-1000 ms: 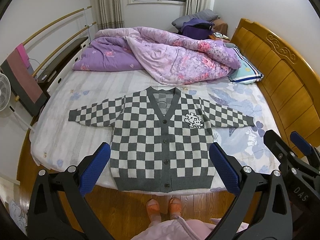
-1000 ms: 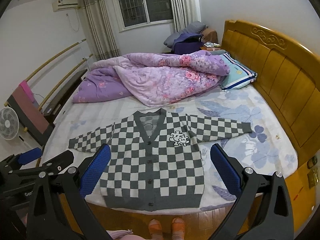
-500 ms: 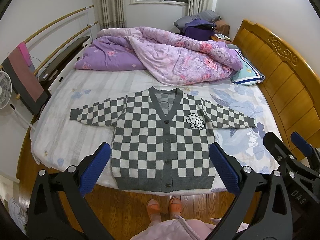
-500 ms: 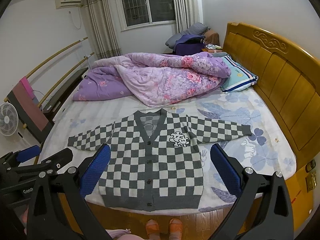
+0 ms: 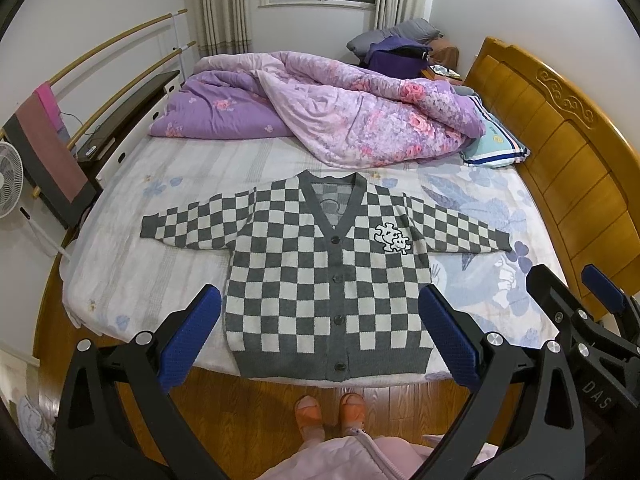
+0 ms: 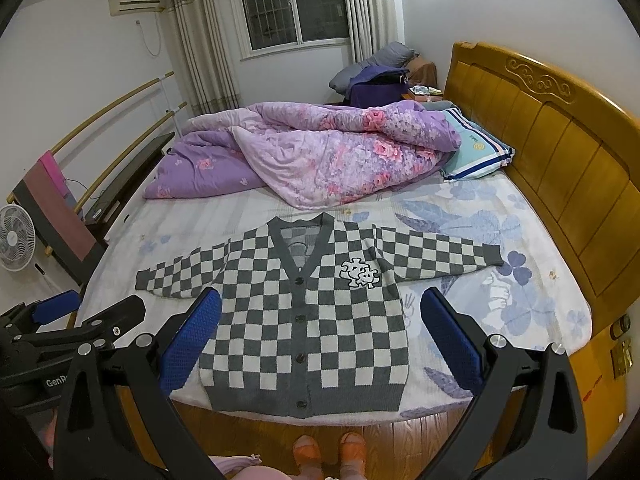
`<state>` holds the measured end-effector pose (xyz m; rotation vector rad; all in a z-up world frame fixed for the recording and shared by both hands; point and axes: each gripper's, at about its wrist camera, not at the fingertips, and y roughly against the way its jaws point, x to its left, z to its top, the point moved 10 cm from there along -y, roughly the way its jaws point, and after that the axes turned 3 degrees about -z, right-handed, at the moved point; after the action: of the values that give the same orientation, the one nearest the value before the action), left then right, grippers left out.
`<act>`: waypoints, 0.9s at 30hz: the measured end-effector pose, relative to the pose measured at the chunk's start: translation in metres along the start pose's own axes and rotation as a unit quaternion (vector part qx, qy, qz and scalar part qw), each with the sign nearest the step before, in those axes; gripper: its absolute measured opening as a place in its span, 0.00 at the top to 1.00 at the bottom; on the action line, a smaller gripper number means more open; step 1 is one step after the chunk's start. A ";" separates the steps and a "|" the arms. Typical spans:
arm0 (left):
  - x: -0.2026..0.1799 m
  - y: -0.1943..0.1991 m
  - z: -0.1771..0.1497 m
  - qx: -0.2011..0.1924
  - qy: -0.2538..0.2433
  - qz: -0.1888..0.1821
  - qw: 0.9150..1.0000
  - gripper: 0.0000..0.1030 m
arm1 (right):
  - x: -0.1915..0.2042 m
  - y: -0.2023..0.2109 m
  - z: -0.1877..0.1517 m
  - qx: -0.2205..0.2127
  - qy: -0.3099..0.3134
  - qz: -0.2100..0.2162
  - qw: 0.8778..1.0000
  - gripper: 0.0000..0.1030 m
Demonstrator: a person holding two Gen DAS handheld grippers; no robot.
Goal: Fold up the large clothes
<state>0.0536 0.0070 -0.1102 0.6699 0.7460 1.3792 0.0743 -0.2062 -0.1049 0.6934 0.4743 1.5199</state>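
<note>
A: Left wrist view? 
B: Left gripper (image 5: 320, 332) spread wide, empty, above cardigan (image 5: 326, 280) lying flat, buttoned, on bed (image 5: 180, 184).

A: Right wrist view? 
B: Right gripper (image 6: 320, 336) likewise wide, empty; cardigan hem at the bed's near edge.

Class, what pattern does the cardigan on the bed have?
A grey-and-white checkerboard on the cardigan, with plain grey trim; clearest in the left wrist view.
</note>
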 end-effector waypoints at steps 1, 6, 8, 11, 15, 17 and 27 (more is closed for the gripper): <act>0.001 0.000 -0.002 0.001 0.000 -0.001 1.000 0.05 | 0.001 0.000 -0.002 -0.001 0.001 0.000 1.000 0.07; 0.014 0.000 -0.021 0.002 0.004 -0.004 1.000 0.05 | 0.007 0.000 -0.012 0.002 0.001 -0.005 1.000 0.07; 0.018 0.000 -0.024 0.003 0.004 -0.004 1.000 0.05 | 0.011 0.000 -0.014 0.004 0.001 -0.006 1.000 0.07; 0.016 0.000 -0.023 0.003 0.005 -0.004 1.000 0.05 | 0.012 0.000 -0.014 0.003 0.002 -0.006 1.000 0.07; 0.012 0.000 -0.020 0.004 0.005 -0.001 1.000 0.05 | 0.011 0.000 -0.014 0.003 0.003 -0.006 1.000 0.07; 0.013 0.000 -0.021 0.004 0.005 -0.001 1.000 0.05 | 0.011 0.000 -0.014 0.003 0.003 -0.005 1.000 0.07; 0.036 0.004 -0.039 0.017 0.014 -0.003 1.000 0.05 | 0.043 -0.004 -0.027 0.016 0.011 -0.011 1.000 0.07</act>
<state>0.0223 0.0428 -0.1334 0.6757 0.7951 1.3759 0.0601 -0.1602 -0.1210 0.6946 0.5210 1.5043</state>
